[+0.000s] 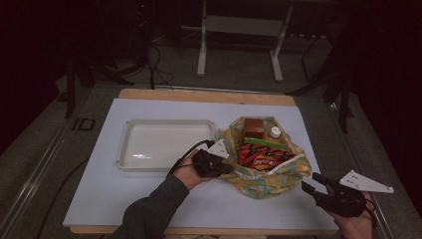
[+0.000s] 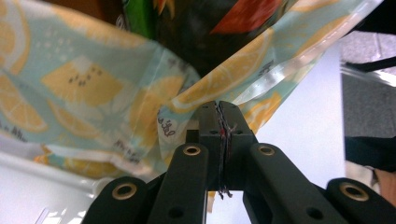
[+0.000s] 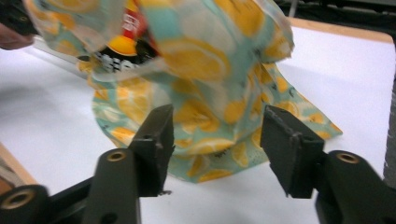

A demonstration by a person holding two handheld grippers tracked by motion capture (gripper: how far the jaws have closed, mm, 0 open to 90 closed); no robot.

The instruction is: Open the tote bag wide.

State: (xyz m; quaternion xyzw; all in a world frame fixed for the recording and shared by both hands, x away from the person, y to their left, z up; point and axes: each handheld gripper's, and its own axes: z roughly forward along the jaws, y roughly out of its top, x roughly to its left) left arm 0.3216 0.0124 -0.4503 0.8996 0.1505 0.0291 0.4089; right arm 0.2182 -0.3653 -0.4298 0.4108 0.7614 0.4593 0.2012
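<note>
The lemon-print bag (image 1: 266, 164) sits right of centre on the white worktop (image 1: 149, 199), its mouth spread open and facing up, with snack packets (image 1: 261, 157), a brown box (image 1: 254, 128) and a small white-capped bottle (image 1: 275, 132) inside. An empty white tray (image 1: 166, 144) lies just beside it on the left.

The left tool (image 1: 226, 167) is clamped onto the bag's left rim; in the left gripper view the jaws stand pressed together with the printed cloth (image 2: 205, 100) pinched between them. The right tool (image 1: 314, 183) stands with its jaws spread wide and nothing between them, off the bag's lower right corner and apart from it. In the right gripper view the bag (image 3: 219, 112) lies straight ahead of those jaws, its near folded edge resting on the worktop.

The relation that matters is that the bag lies up and to the left of the right tool, between the two tools. The free right rim is the nearer edge for the right hand, so any next grasp there would likely call for a short reach forward and inward.
</note>
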